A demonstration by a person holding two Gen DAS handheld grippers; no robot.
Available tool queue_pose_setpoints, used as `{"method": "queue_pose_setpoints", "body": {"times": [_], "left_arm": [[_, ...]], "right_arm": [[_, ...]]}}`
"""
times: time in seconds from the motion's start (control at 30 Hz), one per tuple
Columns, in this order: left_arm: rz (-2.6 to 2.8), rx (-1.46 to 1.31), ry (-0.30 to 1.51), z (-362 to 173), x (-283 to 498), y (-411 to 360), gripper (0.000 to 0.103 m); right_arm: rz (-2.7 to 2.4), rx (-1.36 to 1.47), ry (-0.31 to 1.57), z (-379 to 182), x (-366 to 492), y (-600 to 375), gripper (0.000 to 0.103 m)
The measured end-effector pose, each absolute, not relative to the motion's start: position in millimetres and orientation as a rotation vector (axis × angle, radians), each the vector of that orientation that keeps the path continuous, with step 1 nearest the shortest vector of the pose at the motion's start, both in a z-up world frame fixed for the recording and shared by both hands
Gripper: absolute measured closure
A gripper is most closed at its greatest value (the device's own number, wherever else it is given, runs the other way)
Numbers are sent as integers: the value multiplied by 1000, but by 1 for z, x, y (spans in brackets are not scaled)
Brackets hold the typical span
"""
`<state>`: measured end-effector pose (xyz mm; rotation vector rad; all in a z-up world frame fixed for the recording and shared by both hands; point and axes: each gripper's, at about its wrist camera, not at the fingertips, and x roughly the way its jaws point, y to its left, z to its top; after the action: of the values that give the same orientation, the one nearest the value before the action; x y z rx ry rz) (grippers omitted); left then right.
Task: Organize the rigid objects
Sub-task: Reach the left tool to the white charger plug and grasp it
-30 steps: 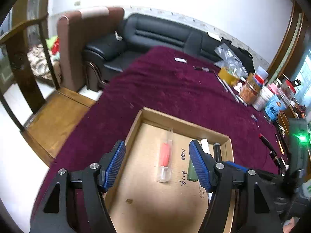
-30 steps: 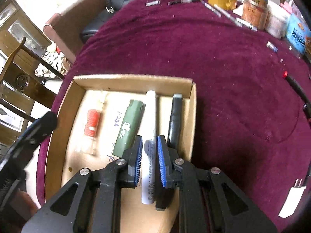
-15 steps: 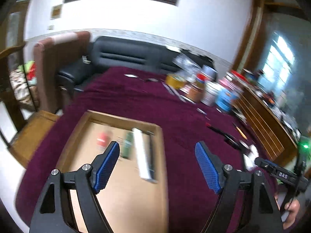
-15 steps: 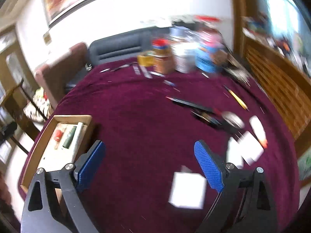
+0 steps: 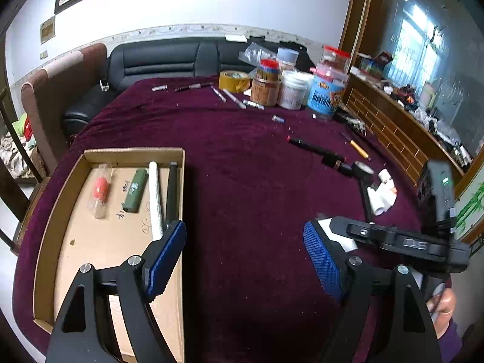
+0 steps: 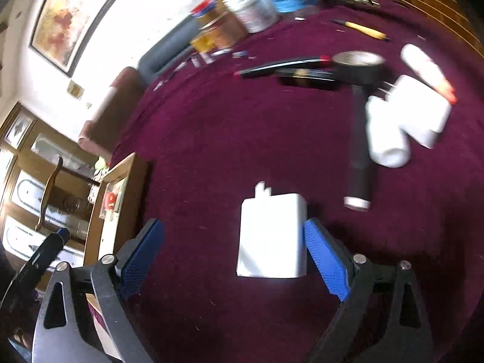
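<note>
The white charger block point(image 6: 272, 236) lies flat on the dark red table point(image 6: 242, 127), and it is the thing your right gripper point(image 6: 233, 254) is placed for. In the right wrist view the block sits between the two blue fingers but not in the middle: its right side is touching or almost touching the right finger point(image 6: 323, 257), while a broad gap stays open to the left finger point(image 6: 142, 254). Its long axis runs away from you, along the fingers, with the small prongs at the far end. So the fingers would press on the two long sides, which I judge a good direction for a grasp. The right gripper stands wide and holds nothing. Before you close, I think you should shift it a little to the right, or the block may slide sideways.

Your left gripper point(image 5: 245, 260) is also wide and holds nothing. It hangs over bare table just right of the cardboard box point(image 5: 181, 187), well apart from the block. The box lies to the left of the block and already contains a green lighter point(image 5: 136, 190), a white tube point(image 5: 155, 199) and a black pen point(image 5: 171, 193), all laid with their length pointing far.
</note>
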<state>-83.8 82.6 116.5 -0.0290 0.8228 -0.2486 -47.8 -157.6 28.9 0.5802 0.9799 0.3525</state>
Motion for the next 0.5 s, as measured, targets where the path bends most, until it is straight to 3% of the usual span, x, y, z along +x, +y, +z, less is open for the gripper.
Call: {"method": "queue_pose_setpoints", "body": {"times": [0.1,0.23,0.5], "left_arm": [[-260,-6,874,101,-79,72,28],[-294,20,946,77,-67,47,28],[-283,139,962,40,-44,-6,26]], "right_arm": [[529,606,950,41,-55,-144,11],[365,473,851,68,-72,-170,11],[56,533,820,71,-95,-275,11]]}}
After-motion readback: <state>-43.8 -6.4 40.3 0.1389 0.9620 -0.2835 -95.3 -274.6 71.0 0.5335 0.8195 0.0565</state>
